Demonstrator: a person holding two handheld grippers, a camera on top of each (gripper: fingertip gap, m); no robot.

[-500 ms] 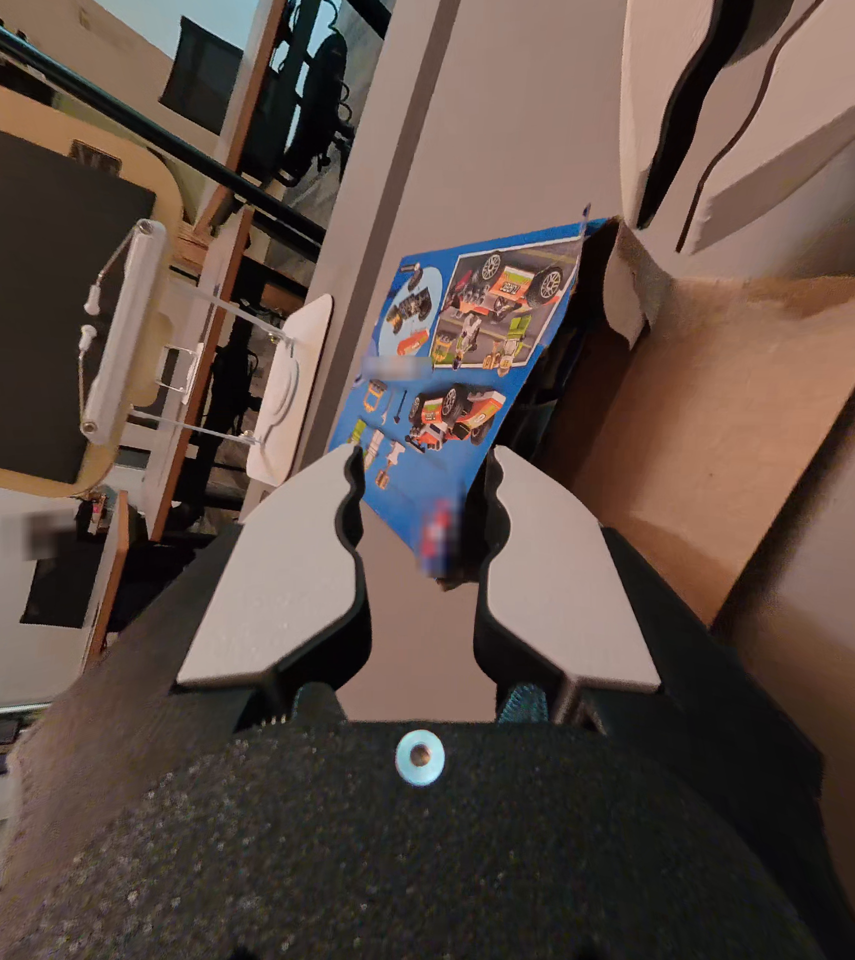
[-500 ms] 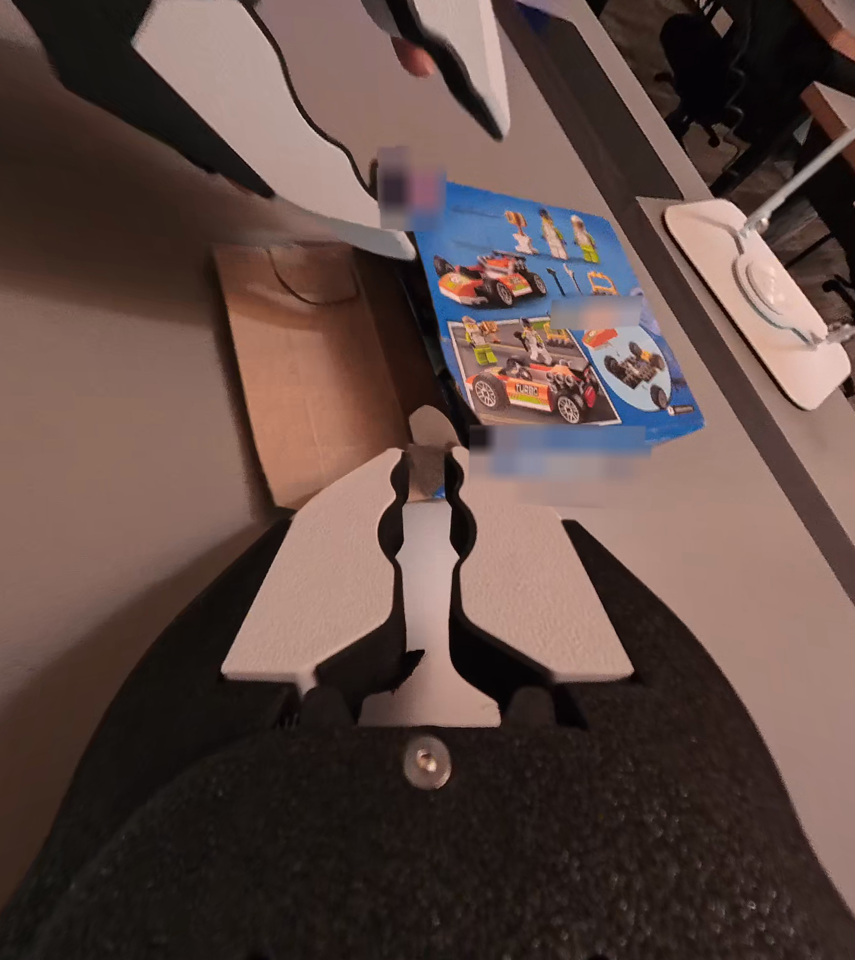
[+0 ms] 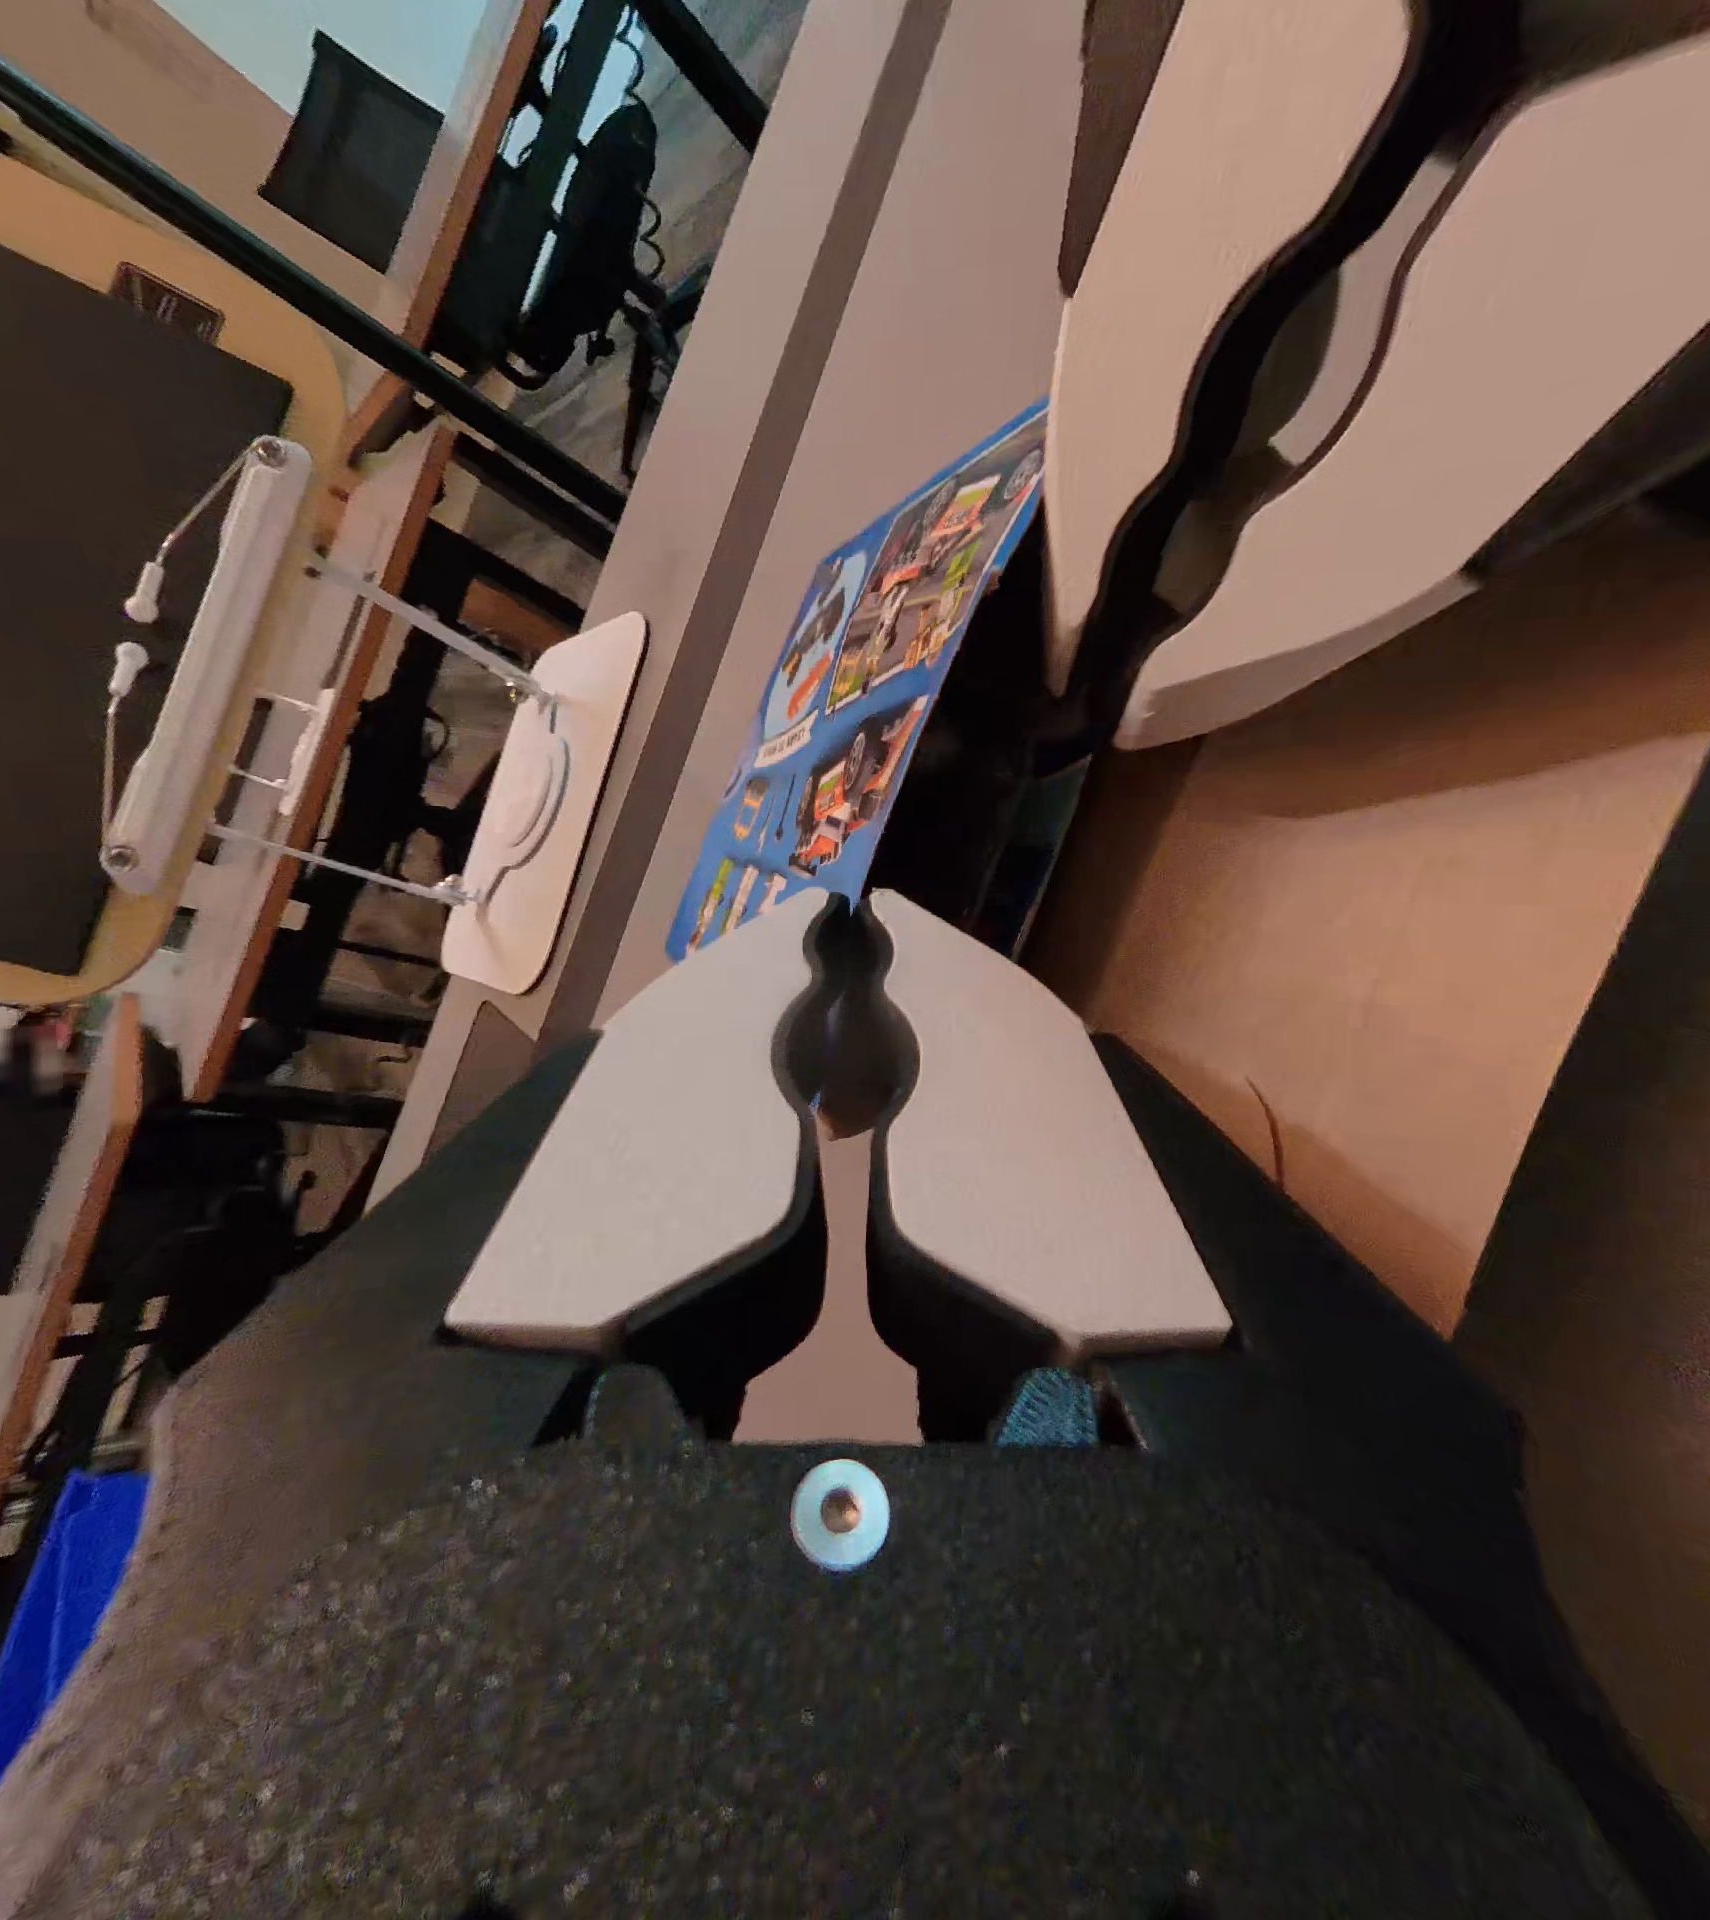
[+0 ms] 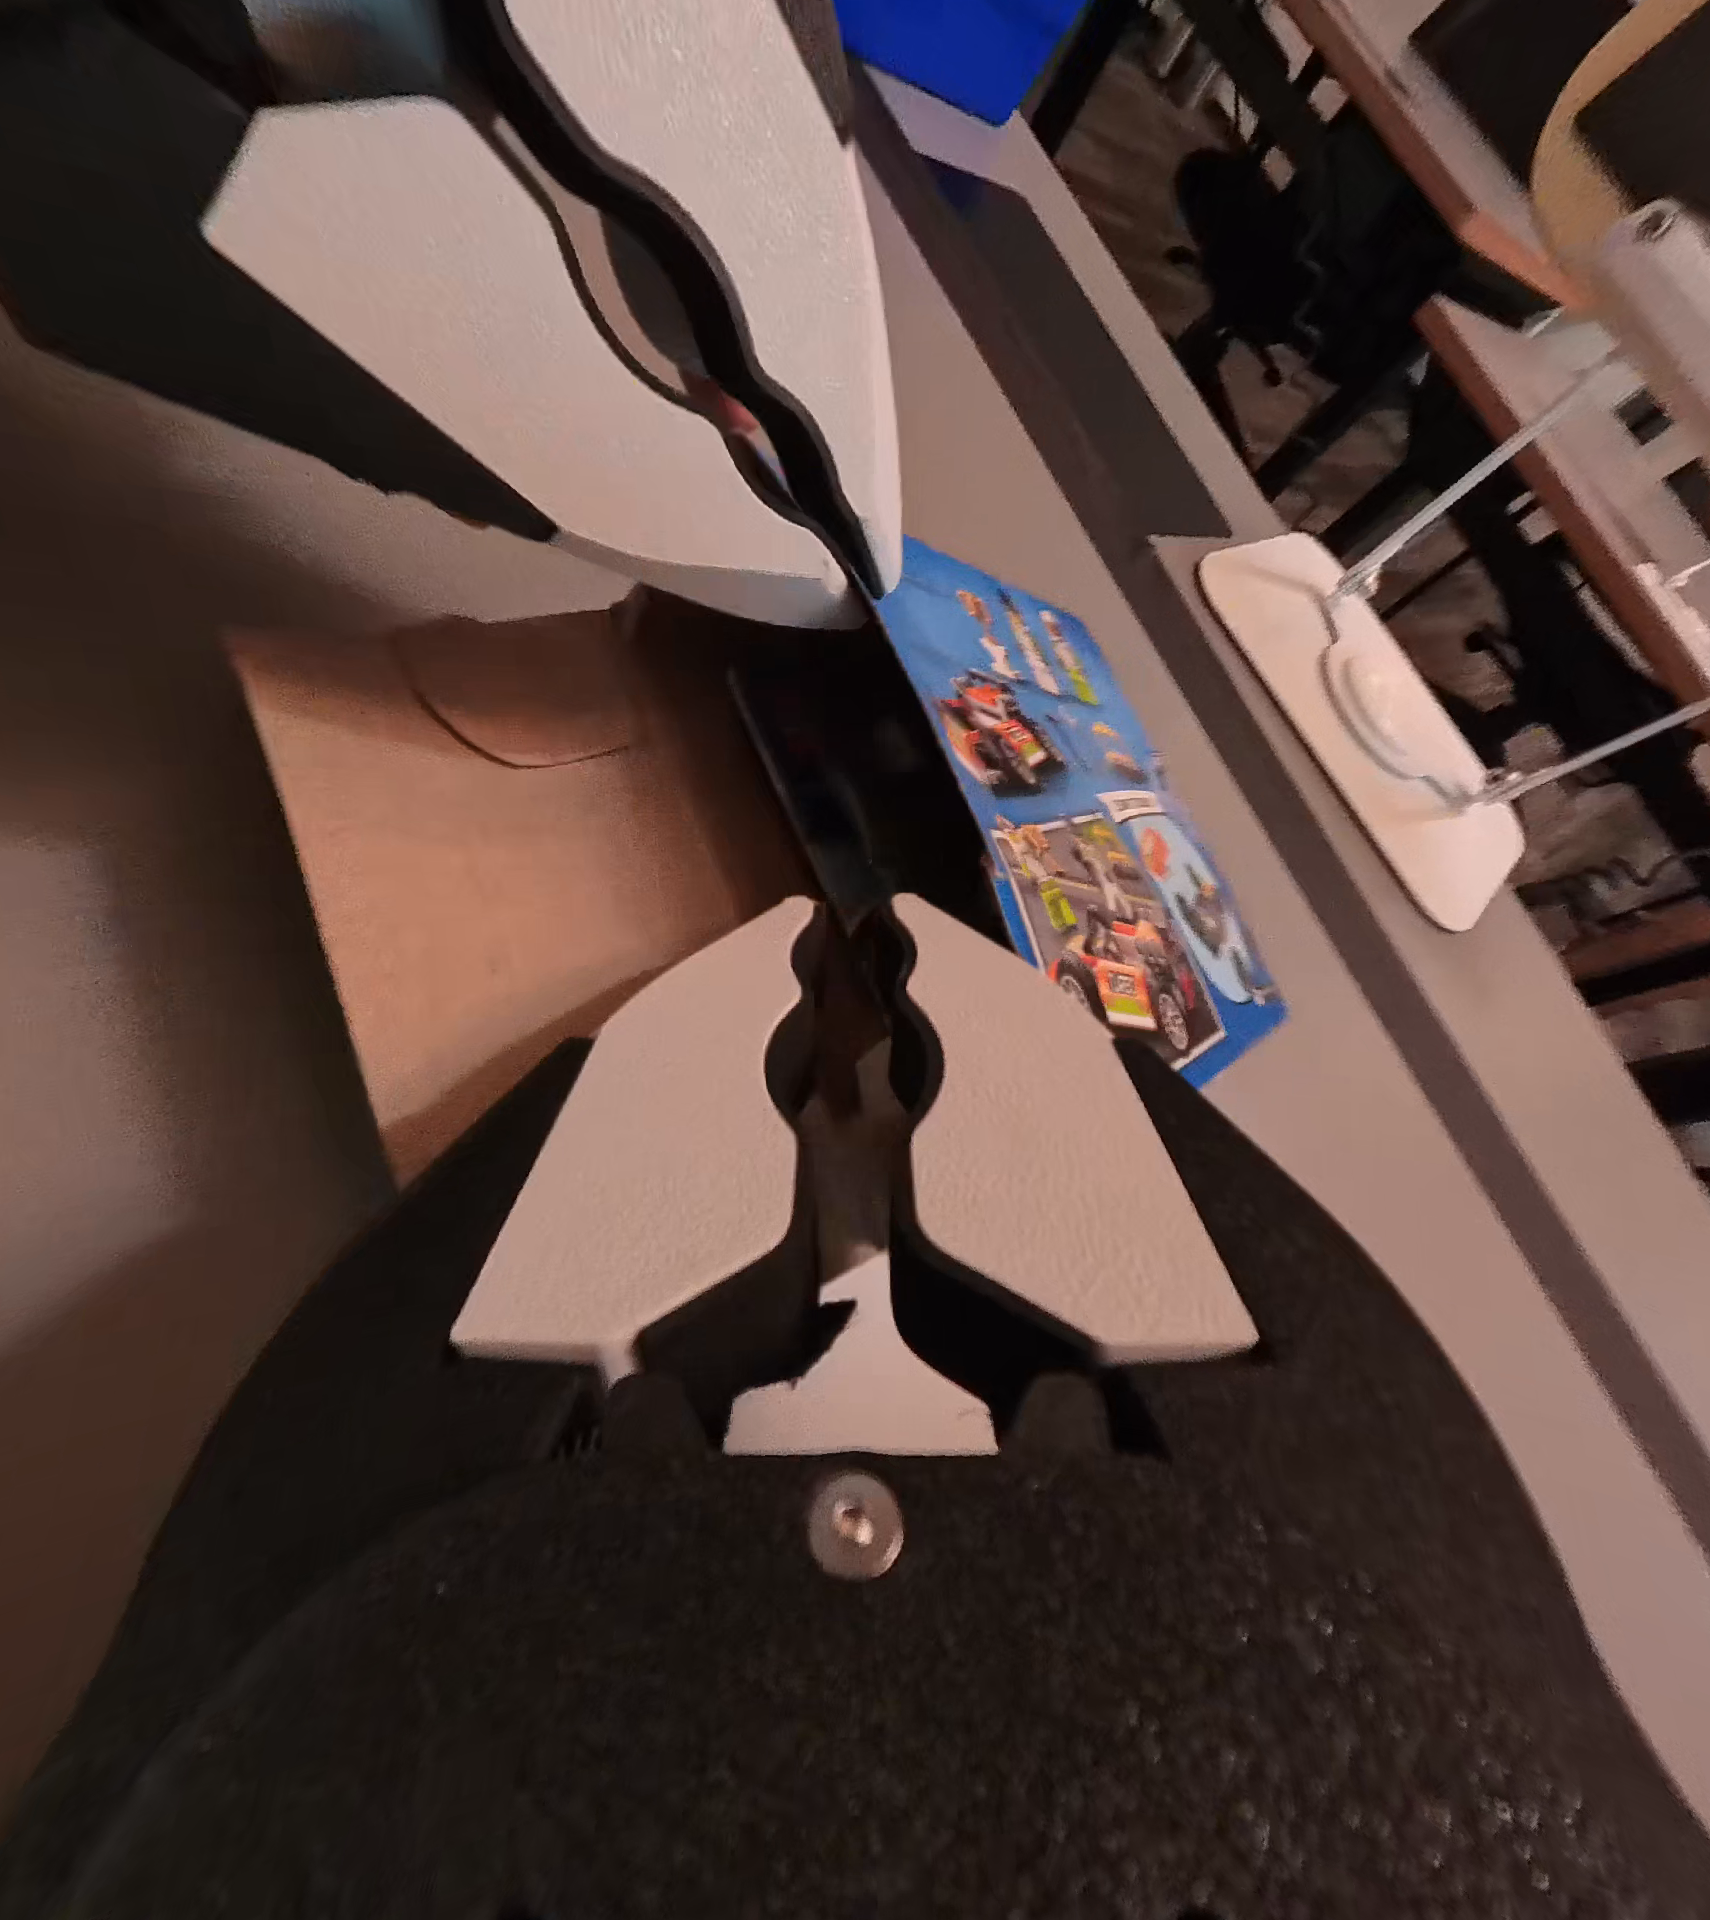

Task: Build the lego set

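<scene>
Grey and bare, the table [image 4: 1121, 520] carries the lego box [image 4: 1090, 831], which lies opened on it near the far edge. Its blue printed panel with pictures of an orange car is raised off the brown cardboard inside face [image 4: 518, 831], and a dark gap shows between the two. What sits inside that gap is too dark to make out, apart from a thin dark sheet edge in the right wrist view.

At one corner of the blue panel, the left gripper [image 3: 846, 914] has its white fingers pressed together on the panel's edge; the same pinch shows from the other side in the right wrist view [image 4: 866, 587]. At the opposite end of the box, the right gripper [image 4: 856, 914] is nearly closed, pinching something thin and dark at the box opening; whether that is a flap or an inner sheet I cannot tell. In the left wrist view it appears blurred above the box [image 3: 1194, 582].

Beyond the box, at the table's far edge, stands a white stand base [image 4: 1350, 727] with thin metal rods rising from it.
</scene>
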